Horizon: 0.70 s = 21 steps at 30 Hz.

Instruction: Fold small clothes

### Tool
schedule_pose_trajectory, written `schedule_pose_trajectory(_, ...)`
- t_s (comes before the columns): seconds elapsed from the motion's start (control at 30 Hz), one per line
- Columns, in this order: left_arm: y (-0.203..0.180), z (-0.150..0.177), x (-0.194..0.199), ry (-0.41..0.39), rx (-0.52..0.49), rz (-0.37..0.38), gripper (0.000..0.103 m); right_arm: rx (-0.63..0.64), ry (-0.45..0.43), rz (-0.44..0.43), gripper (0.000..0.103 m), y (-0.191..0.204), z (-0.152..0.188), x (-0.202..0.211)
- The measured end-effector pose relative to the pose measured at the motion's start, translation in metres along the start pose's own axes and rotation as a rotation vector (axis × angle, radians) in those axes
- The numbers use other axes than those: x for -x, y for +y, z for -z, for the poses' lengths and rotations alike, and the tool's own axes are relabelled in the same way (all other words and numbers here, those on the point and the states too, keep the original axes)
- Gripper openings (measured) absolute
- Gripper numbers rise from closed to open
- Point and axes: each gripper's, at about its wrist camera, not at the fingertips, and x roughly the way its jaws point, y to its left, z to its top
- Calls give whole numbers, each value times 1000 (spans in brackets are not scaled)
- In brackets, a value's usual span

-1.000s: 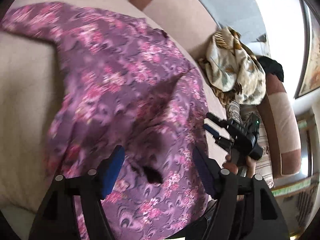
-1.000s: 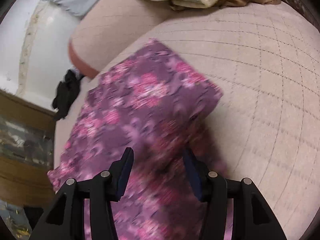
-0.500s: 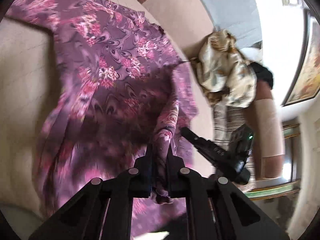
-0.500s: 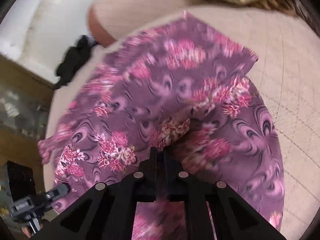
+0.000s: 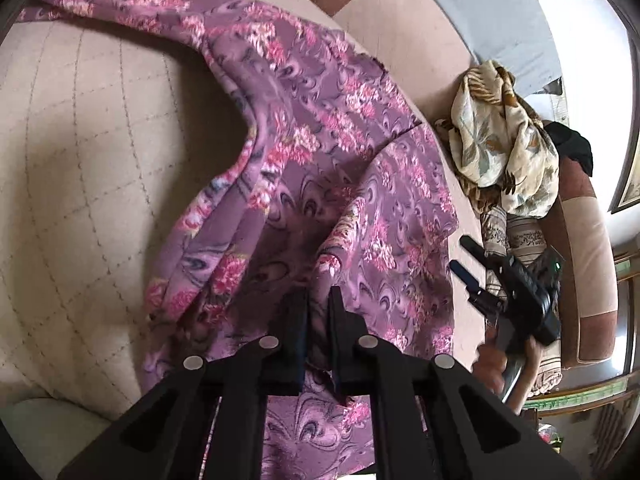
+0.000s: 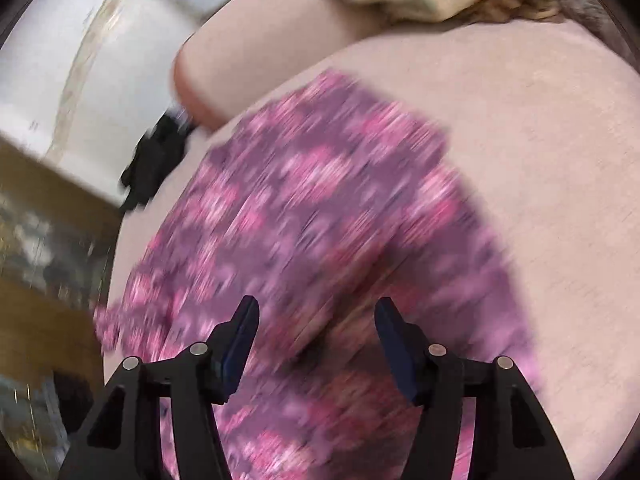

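A purple garment with pink flowers lies spread on a beige quilted cushion. My left gripper is shut on a raised fold of it near the lower edge. My right gripper is open and empty, just above the same garment, which is blurred in the right wrist view. The right gripper also shows in the left wrist view, open, off the garment's right edge, held by a hand.
A crumpled cream and brown floral cloth lies on the sofa at the right, with striped fabric below it. A black item sits on the sofa arm. A grey cushion lies at the back.
My right gripper has opened and let go of the garment, then moved off to the right. My left gripper stays shut on its fold and has pulled the cloth nearer.
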Motion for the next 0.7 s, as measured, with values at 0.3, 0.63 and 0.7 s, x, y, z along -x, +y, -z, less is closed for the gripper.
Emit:
schedule_pose_trajectory(0.3,21,-3,19,-55,58,-10,7,-181,26,37,13,-49,-95,-35)
schedule_pose_trajectory(0.63,25,-4,13,-16,60,-71,33,-50,7,188,43,-28,-83,-27)
schedule_pose_trajectory(0.7,15,0,33,-93,7,-81,45,-26,-47,160,68,-11,-63,0)
